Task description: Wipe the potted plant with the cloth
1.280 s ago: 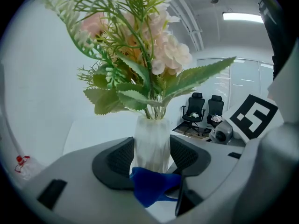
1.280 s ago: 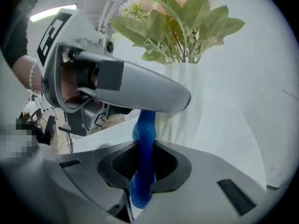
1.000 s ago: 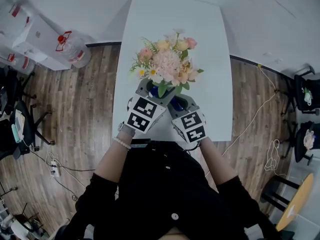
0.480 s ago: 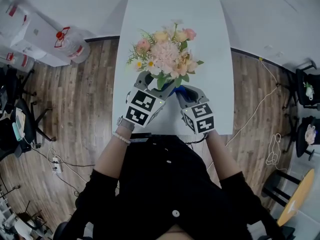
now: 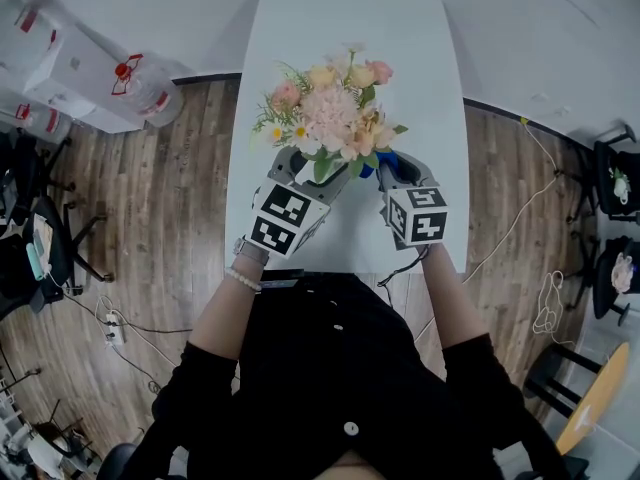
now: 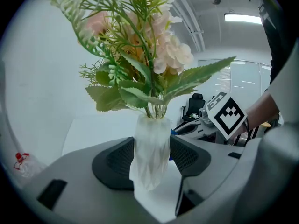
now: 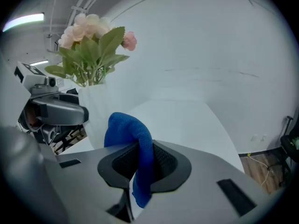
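And there we had the potted plant (image 5: 330, 118), upright on the white table (image 5: 420, 78), toward the near edge and about midway between the left and right edges. Our left gripper (image 6: 150, 160) had its jaws spread wide around the ribbed white pot (image 6: 152, 139), with a dark pad against either side. It was a hold low on the pot, and the pink and peach blooms and green leaves fanned out above.

Over on the other side, our right gripper (image 7: 140, 164) was clamped on the blue cloth (image 7: 124, 127). The cloth bulged up over the jaws in a fold and hung down between them. That gripper sat just beside the pot, on the side toward the table's right edge, with the cloth end facing the pot. Whether the cloth actually touched the pot, we couldn't tell.

Off past the table's left edge, a big clear water jug (image 5: 148, 96) lay on the wood floor (image 5: 180, 198).
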`<action>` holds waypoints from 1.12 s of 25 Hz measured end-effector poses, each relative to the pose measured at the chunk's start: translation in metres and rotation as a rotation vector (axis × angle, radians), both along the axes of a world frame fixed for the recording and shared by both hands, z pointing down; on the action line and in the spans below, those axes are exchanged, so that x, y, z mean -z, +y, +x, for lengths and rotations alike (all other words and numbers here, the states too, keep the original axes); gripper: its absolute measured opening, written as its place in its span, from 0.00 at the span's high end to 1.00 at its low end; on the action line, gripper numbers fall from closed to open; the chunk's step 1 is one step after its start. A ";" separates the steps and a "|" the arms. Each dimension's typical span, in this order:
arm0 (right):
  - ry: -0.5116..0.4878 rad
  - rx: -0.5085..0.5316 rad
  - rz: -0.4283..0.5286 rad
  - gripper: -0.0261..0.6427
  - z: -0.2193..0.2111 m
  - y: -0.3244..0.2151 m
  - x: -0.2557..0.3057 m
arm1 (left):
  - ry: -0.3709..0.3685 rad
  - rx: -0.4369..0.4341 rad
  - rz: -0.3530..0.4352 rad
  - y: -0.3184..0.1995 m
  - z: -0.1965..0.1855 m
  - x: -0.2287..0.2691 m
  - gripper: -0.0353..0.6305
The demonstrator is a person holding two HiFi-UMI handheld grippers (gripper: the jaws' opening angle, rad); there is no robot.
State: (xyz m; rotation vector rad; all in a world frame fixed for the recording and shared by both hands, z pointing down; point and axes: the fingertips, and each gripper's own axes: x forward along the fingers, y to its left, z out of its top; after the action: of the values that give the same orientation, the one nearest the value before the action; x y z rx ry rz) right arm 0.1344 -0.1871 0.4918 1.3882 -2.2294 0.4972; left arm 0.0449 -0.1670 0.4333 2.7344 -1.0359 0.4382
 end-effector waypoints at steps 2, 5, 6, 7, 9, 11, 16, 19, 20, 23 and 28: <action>-0.004 -0.017 0.024 0.84 0.006 -0.012 0.007 | 0.000 0.000 -0.003 0.000 0.000 -0.001 0.57; -0.020 -0.052 0.052 0.84 0.013 -0.029 0.016 | 0.003 0.004 -0.004 0.000 0.000 -0.001 0.57; -0.026 -0.060 0.055 0.84 0.013 -0.034 0.016 | 0.004 0.005 -0.005 0.000 0.000 0.000 0.57; -0.036 -0.062 0.054 0.84 0.012 -0.038 0.016 | 0.003 0.005 -0.007 0.000 0.000 0.000 0.57; -0.066 -0.037 0.040 0.84 0.004 -0.044 0.011 | -0.003 0.003 -0.018 0.002 0.000 0.000 0.57; -0.095 0.023 0.018 0.84 -0.010 -0.044 0.002 | -0.001 0.006 -0.020 0.002 0.000 0.000 0.57; -0.094 0.162 -0.065 0.84 -0.035 -0.030 -0.032 | 0.013 0.015 -0.015 0.000 0.001 0.001 0.57; -0.064 0.194 -0.145 0.84 -0.039 -0.014 -0.055 | 0.016 0.018 -0.022 0.000 0.001 0.000 0.57; -0.044 0.202 -0.168 0.84 -0.039 -0.009 -0.063 | 0.016 0.017 -0.024 0.001 0.001 0.000 0.57; 0.000 0.230 -0.210 0.84 -0.043 0.009 -0.077 | 0.021 0.024 -0.024 0.001 0.000 -0.001 0.57; -0.005 0.212 -0.222 0.84 -0.052 0.025 -0.081 | 0.030 0.033 -0.023 0.000 -0.001 -0.001 0.57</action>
State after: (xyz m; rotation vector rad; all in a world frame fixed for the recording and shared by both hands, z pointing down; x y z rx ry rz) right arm 0.0825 -0.1618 0.5726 1.0276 -2.2153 0.6501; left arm 0.0438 -0.1666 0.4344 2.6908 -1.0601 0.4006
